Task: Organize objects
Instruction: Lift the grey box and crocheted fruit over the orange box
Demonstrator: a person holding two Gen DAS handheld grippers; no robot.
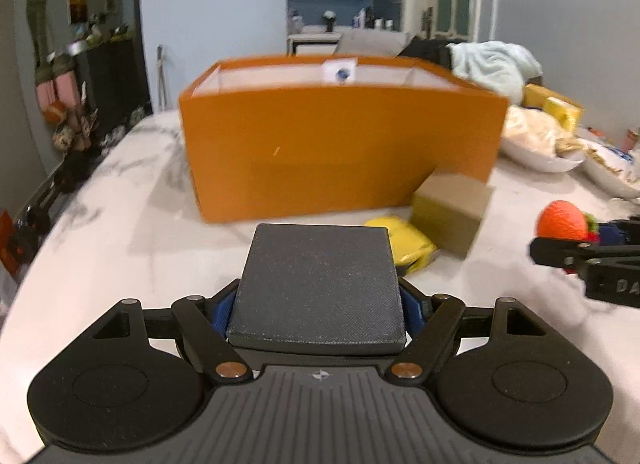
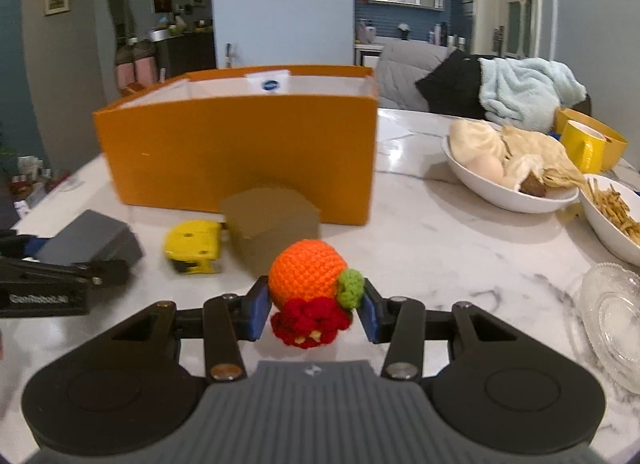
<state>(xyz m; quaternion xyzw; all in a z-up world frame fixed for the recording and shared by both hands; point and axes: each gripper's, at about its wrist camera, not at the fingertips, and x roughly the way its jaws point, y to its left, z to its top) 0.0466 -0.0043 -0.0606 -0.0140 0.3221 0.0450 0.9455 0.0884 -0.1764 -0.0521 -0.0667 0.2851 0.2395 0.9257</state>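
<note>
Gripping a dark grey box [image 1: 320, 288] between its blue pads, the left gripper [image 1: 320, 306] sits at six o'clock in its own view, jaws spread wide and clamped on the box's two sides. Seen from the right wrist, that same gripper and box appear far over at nine o'clock, raised a little off the marble table [image 2: 460, 248].

Moving rightward, a yellow toy block [image 2: 194, 246] lies on the table, just beside a tan cardboard box [image 2: 272, 223] that stands in front of the big orange box [image 2: 240, 159]. The orange box fills the twelve o'clock area of both views; its top is open, its lining is white, and a white card with a blue mark [image 2: 269, 84] shows near its far wall.

At six o'clock in the right wrist view, the right gripper [image 2: 314, 314] is clamped on a crocheted orange toy [image 2: 306, 276] with a green leaf and a red frilled base, the pads pressing its sides.

Further right, toward three o'clock, stand a white bowl of bread [image 2: 508, 183], a second white bowl holding fried strips [image 2: 612, 215], a yellow mug [image 2: 588, 143] behind them, and a clear glass dish [image 2: 612, 316] near the edge. A pale blue blanket [image 2: 528, 93] lies heaped at two o'clock.
</note>
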